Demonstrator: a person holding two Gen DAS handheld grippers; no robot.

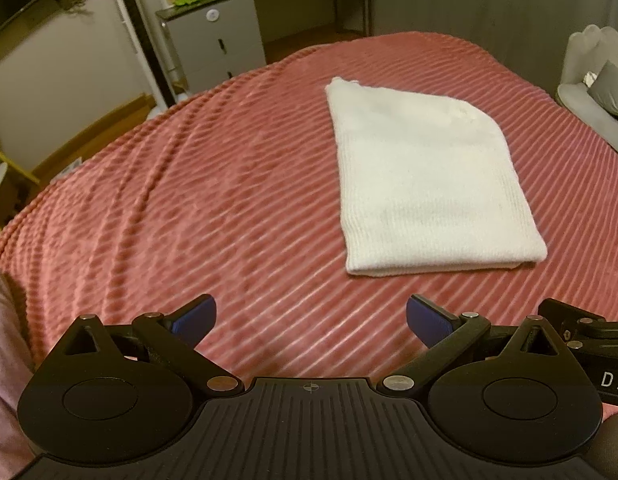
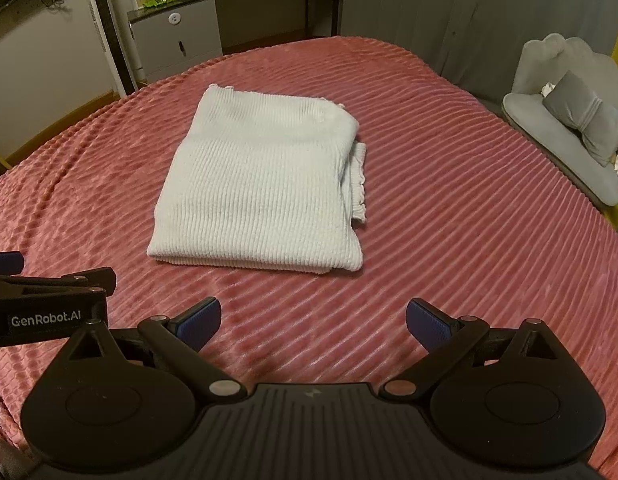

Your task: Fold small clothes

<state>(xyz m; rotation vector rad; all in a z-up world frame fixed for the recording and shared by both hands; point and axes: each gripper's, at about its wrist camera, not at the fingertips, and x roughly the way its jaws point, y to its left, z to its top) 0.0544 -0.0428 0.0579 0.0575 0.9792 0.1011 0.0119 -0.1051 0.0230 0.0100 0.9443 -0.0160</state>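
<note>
A white knit (image 2: pixel 257 188) lies folded in a flat bundle on the pink blanket (image 2: pixel 449 208). The left gripper (image 1: pixel 311 320) and right gripper (image 2: pixel 313 320) hover near the knit's front edge, apart from it, both with jaws spread and empty.

"GenRobot.AI" on left gripper (image 2: pixel 5 263) (white print)

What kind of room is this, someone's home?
Most likely a bedroom in a home or rented flat: a bed under a pink ribbed blanket with a folded white knit garment on it, a small grey cabinet by the wall, and a pale grey cushioned armchair.
</note>
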